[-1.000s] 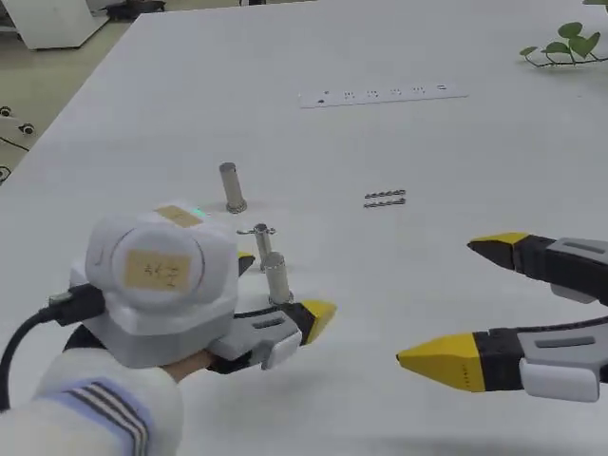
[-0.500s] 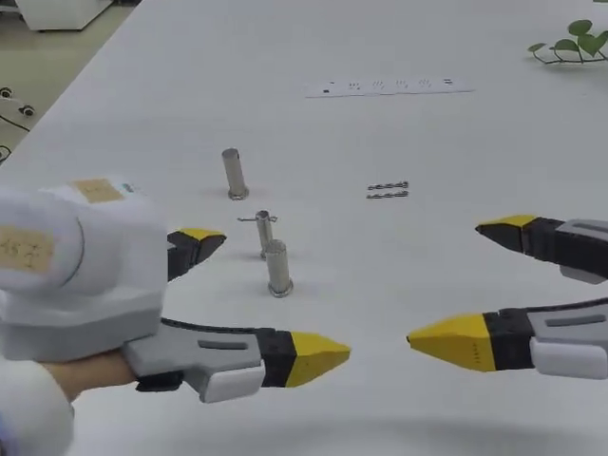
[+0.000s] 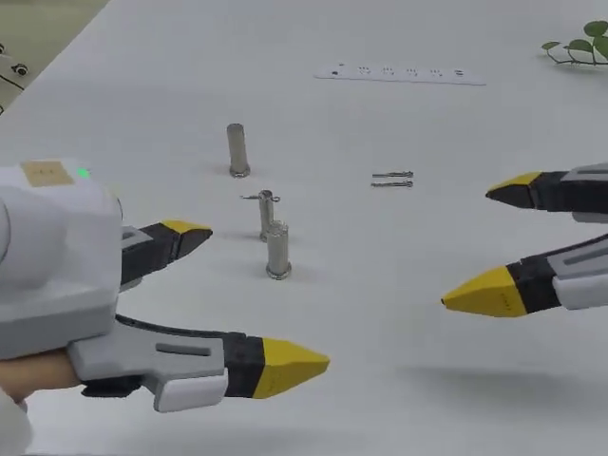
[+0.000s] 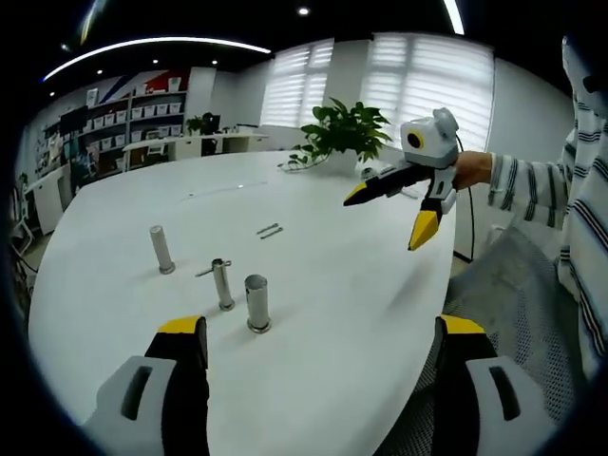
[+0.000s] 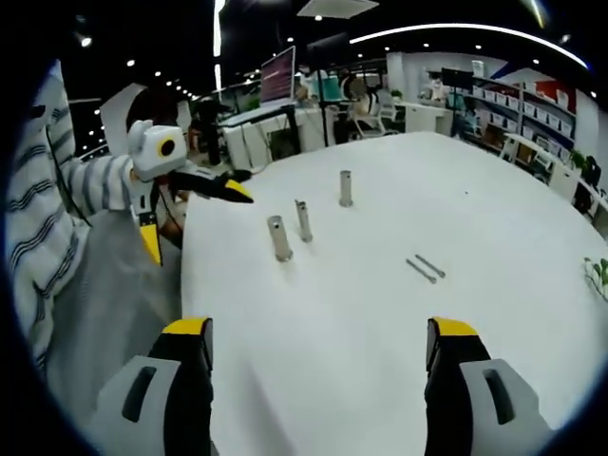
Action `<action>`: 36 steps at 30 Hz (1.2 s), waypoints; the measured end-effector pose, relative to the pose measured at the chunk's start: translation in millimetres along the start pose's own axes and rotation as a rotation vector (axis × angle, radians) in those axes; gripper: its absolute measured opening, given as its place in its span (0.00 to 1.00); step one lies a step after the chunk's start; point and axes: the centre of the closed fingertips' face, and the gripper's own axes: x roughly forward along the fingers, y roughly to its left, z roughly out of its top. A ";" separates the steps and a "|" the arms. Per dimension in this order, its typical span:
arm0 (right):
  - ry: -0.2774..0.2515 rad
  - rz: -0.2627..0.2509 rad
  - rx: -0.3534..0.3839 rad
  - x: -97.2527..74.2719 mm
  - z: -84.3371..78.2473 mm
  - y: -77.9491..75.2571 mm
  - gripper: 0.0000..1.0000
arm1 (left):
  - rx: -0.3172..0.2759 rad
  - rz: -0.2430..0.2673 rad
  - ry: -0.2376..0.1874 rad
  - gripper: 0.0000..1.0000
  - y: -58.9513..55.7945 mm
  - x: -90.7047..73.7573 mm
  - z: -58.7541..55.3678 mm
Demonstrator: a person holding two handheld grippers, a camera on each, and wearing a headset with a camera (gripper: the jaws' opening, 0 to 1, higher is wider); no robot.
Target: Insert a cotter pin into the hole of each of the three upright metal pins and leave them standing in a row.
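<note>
While the left tool [image 3: 264, 295] and right tool [image 3: 467, 247] hover over the desk [image 3: 399, 380], both with jaws spread and empty, the far pin [image 3: 237, 150], middle pin [image 3: 267, 214] and near pin [image 3: 277, 250] stand upright in a row. A cotter pin [image 3: 253, 198] appears to sit through the middle pin's top. Two loose cotter pins [image 3: 392, 179] lie to the right.

I see the far metal pin [image 3: 237, 150], the middle pin [image 3: 267, 217] and the near pin [image 3: 277, 251] standing upright in a slanted row, all silver, the last two close together. The middle pin carries a cotter pin [image 3: 255, 198] through its top, sticking out sideways. Two loose cotter pins [image 3: 392, 179] lie flat side by side, well apart to the right
</note>
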 end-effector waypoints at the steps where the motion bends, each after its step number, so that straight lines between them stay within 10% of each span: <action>1: 0.011 -0.001 -0.023 0.4 2.7 -5.7 0.93 | -0.009 0.002 -0.002 0.99 1.1 -0.9 -0.7; 25: 0.261 0.141 -0.261 65.6 21.1 -64.0 0.66 | -0.183 0.022 -0.079 0.96 12.9 -24.8 0.9; 36: 0.343 0.162 -0.261 89.6 13.4 -85.4 0.54 | -0.195 0.032 -0.083 0.97 17.1 -26.3 0.9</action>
